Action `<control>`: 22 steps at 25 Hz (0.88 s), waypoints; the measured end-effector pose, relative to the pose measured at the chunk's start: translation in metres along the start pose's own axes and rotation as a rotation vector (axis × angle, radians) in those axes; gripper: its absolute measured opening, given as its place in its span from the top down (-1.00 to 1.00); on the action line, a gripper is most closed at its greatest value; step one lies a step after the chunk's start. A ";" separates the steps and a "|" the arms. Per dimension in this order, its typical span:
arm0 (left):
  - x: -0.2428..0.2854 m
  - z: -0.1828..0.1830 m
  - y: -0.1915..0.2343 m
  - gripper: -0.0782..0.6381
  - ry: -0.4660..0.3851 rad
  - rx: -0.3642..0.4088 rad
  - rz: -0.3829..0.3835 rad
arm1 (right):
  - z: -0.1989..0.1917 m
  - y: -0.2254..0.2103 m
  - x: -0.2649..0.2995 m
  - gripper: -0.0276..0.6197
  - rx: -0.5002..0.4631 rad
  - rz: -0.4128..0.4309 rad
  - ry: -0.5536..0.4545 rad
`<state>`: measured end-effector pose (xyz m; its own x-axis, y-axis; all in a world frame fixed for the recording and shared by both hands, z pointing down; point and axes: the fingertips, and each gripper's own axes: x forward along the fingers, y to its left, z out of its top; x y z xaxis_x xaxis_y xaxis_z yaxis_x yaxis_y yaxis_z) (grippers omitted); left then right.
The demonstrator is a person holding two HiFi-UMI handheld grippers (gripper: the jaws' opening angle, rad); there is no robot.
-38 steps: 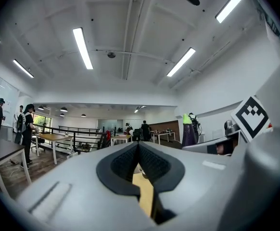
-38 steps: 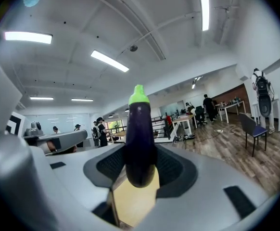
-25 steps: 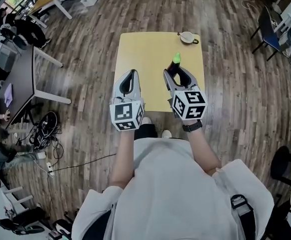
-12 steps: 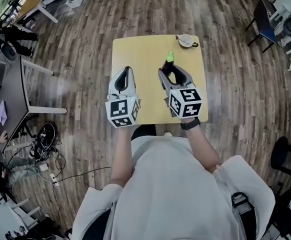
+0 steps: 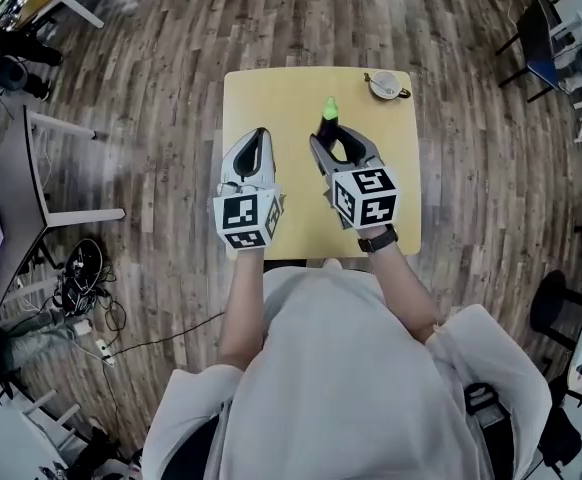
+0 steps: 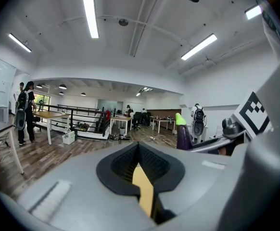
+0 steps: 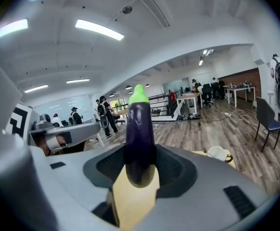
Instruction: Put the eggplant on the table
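Note:
My right gripper is shut on a dark purple eggplant with a bright green tip, held upright above the middle of the yellow table. In the right gripper view the eggplant stands between the two black pads, with the table showing below it. My left gripper hovers beside it to the left, shut with its tips together and nothing in it. In the left gripper view the closed tips meet in the middle, and the eggplant shows to the right.
A white cup on a saucer sits at the table's far right corner; the same cup appears in the right gripper view. Wood floor surrounds the table. Desks stand to the left and chairs to the right.
Both grippers have moved forward and lower, from the table's near edge to over its middle. The eggplant stays in the right gripper and the left stays shut.

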<state>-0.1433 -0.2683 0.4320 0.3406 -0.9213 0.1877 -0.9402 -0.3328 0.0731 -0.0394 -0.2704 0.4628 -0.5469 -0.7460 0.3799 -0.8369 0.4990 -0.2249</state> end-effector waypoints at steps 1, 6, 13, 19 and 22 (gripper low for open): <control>0.005 -0.002 0.004 0.76 0.006 -0.006 -0.004 | -0.001 -0.001 0.007 0.32 -0.002 -0.001 0.011; 0.027 -0.015 0.018 0.76 0.035 -0.029 -0.021 | -0.011 -0.012 0.037 0.32 -0.009 -0.019 0.065; 0.060 -0.035 0.035 0.76 0.081 -0.061 -0.075 | -0.028 -0.031 0.078 0.32 -0.009 -0.053 0.131; 0.079 -0.051 0.058 0.76 0.107 -0.042 -0.047 | -0.040 -0.051 0.110 0.32 0.009 -0.081 0.184; 0.090 -0.064 0.065 0.76 0.113 -0.025 -0.062 | -0.055 -0.063 0.127 0.32 0.017 -0.096 0.237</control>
<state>-0.1733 -0.3600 0.5161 0.3979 -0.8702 0.2907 -0.9173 -0.3819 0.1124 -0.0549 -0.3727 0.5746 -0.4458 -0.6649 0.5994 -0.8863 0.4218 -0.1913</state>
